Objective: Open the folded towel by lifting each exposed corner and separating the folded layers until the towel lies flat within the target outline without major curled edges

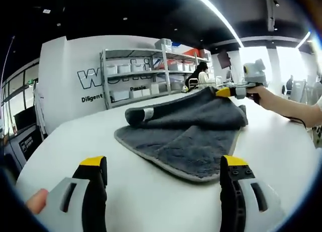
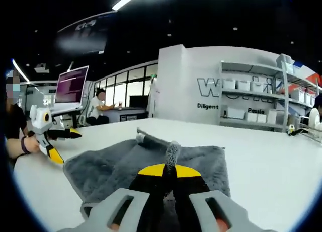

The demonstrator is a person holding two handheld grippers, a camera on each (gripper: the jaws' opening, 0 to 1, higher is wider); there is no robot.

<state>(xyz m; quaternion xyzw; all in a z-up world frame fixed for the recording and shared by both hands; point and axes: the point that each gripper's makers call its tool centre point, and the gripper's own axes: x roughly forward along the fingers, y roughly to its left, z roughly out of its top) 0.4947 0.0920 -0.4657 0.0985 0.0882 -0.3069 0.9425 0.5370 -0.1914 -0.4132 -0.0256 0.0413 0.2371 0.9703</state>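
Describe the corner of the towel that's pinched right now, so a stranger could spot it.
On the big white table lies a dark grey towel. The right tongs are shut on one corner and hold it up. It is the only corner raised off the table; the rest lies low.

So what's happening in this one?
A person is unfolding a grey towel on a white table with two handheld grippers. The right gripper is shut on a towel edge, pinching a bit of cloth that sticks up between its jaws. The left gripper is open and hangs just short of the towel's near edge, holding nothing. The towel is partly folded, with one layer lying over another and a rolled edge on top.
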